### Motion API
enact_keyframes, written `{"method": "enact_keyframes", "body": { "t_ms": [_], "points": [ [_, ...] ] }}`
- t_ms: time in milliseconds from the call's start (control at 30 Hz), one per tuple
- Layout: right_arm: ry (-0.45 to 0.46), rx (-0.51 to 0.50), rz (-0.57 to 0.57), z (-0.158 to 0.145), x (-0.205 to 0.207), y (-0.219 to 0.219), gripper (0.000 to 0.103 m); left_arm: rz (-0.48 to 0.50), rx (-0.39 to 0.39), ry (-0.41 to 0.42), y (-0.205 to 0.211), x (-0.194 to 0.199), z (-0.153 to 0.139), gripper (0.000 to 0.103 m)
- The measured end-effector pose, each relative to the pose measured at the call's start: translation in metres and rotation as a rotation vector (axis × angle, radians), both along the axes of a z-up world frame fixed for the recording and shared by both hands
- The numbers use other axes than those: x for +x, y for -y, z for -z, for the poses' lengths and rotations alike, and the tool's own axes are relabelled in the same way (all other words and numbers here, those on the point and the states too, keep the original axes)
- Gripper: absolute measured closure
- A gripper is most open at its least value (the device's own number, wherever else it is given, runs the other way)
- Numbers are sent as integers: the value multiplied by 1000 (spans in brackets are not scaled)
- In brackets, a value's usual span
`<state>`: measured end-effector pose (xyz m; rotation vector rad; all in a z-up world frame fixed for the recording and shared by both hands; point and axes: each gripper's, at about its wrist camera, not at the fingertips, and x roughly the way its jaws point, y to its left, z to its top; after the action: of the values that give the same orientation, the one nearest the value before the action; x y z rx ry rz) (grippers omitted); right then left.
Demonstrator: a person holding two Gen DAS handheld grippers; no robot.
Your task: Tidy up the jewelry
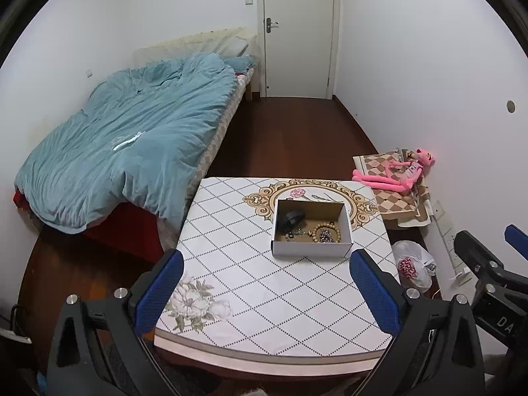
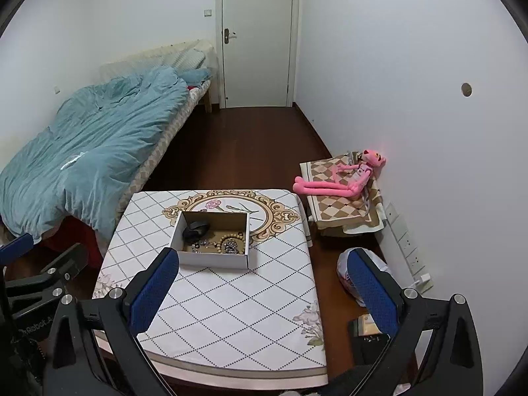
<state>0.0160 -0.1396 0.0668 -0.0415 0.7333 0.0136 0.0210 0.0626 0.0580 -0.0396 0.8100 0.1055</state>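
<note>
Jewelry [image 1: 313, 232] lies heaped in the box [image 1: 312, 250] on the table [image 1: 264, 297]; nothing loose remains outside, so we judge sorting nearly done. Left gripper [image 1: 265, 292] and right gripper [image 2: 264, 292] gape wide, empty.

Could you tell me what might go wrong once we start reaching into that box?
1. The wooden bead bracelet and metal chain pieces lie bunched together in the white cardboard box; lifting one may drag another.
2. The light box could slide on the patterned table, as both grippers are open and neither holds it.
</note>
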Motion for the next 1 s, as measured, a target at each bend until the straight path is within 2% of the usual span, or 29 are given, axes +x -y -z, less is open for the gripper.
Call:
{"method": "enact_keyframes", "body": {
  "t_ms": [167,400,1000],
  "points": [
    [3,-6,-6,-7,-11,2,0,2,-16,-13,-1,-4,-2,1],
    [-21,-2,-7,-5,-2,3,0,16,-33,-33,1,7,1,1],
    [-152,-6,-12,35,92,-7,0,7,9,-134,3,83,28,1]
  ]
}}
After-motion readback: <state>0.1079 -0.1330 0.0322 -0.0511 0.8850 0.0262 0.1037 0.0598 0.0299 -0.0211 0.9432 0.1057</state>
